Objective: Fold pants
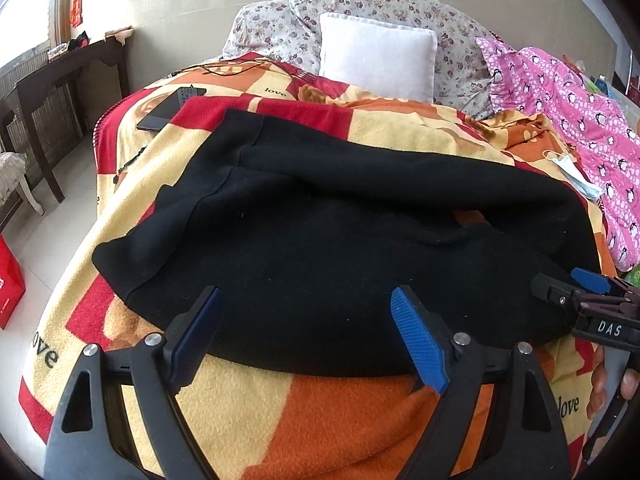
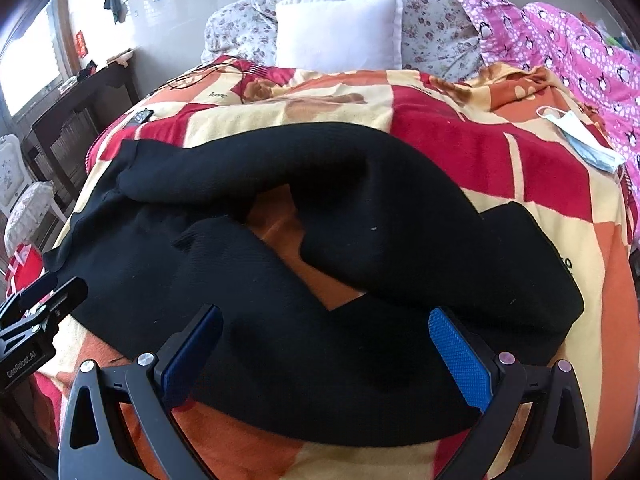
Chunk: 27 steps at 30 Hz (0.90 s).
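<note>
Black pants (image 1: 320,240) lie spread across a red, orange and yellow blanket (image 1: 280,420) on a bed. In the right wrist view the pants (image 2: 400,220) show two legs with a wedge of blanket between them. My left gripper (image 1: 308,296) is open just over the near edge of the pants, with nothing between its blue pads. My right gripper (image 2: 326,314) is open over the near edge too, empty. Each gripper shows in the other's view: the right gripper (image 1: 568,284) at the right edge, the left gripper (image 2: 48,288) at the left edge.
A white pillow (image 1: 376,56) and a pink penguin quilt (image 1: 560,96) lie at the bed's far end. A blue face mask (image 2: 584,144) lies right of the pants, a dark flat device (image 1: 168,112) to their far left. A dark desk (image 1: 60,72) stands left of the bed.
</note>
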Available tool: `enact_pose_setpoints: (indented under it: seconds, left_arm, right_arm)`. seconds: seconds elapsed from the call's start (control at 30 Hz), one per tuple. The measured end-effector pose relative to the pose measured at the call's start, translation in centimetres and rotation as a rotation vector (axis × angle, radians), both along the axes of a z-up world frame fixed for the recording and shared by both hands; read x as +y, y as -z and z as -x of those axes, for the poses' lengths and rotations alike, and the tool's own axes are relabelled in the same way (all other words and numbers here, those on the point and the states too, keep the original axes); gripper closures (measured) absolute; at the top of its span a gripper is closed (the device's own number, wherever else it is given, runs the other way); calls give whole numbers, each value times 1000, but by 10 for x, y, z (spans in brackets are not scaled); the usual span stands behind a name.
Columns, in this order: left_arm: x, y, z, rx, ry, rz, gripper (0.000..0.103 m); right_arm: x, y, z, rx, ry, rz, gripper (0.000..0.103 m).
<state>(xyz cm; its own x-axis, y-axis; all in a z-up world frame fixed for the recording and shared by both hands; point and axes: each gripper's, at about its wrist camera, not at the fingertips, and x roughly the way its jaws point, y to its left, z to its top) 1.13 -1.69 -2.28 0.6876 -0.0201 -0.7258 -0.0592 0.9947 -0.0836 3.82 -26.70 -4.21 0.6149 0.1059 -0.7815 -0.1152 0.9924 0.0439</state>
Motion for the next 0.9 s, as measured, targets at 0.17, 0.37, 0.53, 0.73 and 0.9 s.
enact_pose_setpoints:
  seconds: [0.17, 0.37, 0.53, 0.73, 0.9]
  left_arm:
    - [0, 2, -2, 3, 0, 0, 17]
    - [1, 4, -6, 8, 3, -2, 17]
    - [1, 6, -8, 17, 0, -1, 17]
    - [2, 11, -13, 35, -2, 7, 17]
    - [3, 15, -17, 47, -4, 14, 17]
  right_arm:
    - [-6, 3, -5, 9, 10, -15, 1]
    - [-7, 6, -10, 21, 9, -19, 1]
    - [-9, 9, -18, 34, 6, -26, 1]
    - [-19, 1, -44, 26, 32, -1, 1]
    - [-27, -19, -85, -59, 116, 115, 1]
